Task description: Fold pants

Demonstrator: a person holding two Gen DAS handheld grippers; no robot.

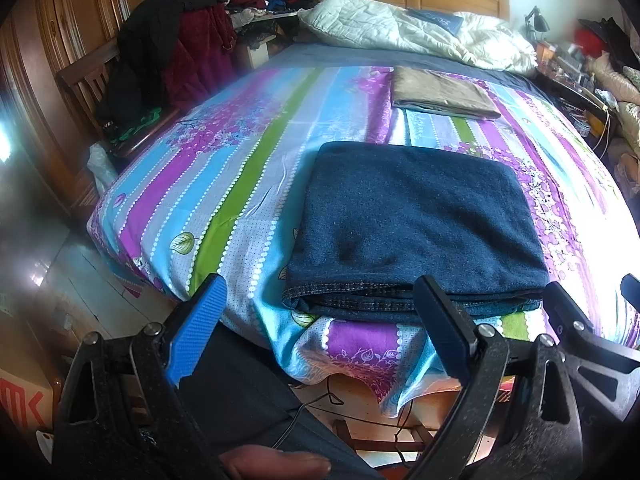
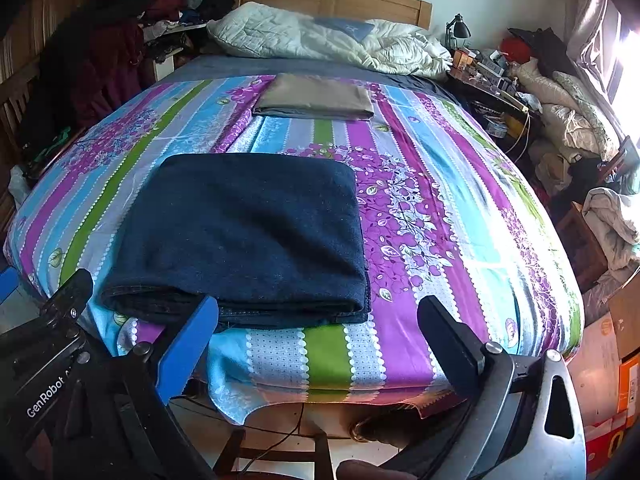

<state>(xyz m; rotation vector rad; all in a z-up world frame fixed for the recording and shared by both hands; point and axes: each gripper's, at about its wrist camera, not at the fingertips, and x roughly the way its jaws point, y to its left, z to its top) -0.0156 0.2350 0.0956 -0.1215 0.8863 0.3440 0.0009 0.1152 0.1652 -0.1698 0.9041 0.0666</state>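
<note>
Dark blue denim pants (image 1: 416, 224) (image 2: 244, 236) lie folded into a flat rectangle near the foot of the bed, hem edges facing me. My left gripper (image 1: 324, 328) hovers just off the bed's near edge, open, its right finger in front of the pants' stitched edge and nothing between the fingers. My right gripper (image 2: 320, 340) is also open and empty, held at the bed's edge to the right of the pants' near corner. The right gripper's frame shows at the right edge of the left wrist view, and the left gripper's frame at the left edge of the right wrist view.
A folded tan garment (image 1: 440, 94) (image 2: 316, 98) lies farther up the striped floral bedsheet (image 1: 224, 184) (image 2: 440, 208). A white quilt (image 2: 320, 40) is bunched at the headboard. A chair piled with clothes (image 1: 168, 60) stands left, a cluttered table (image 2: 492, 76) and bedding right. Cables hang under the bed.
</note>
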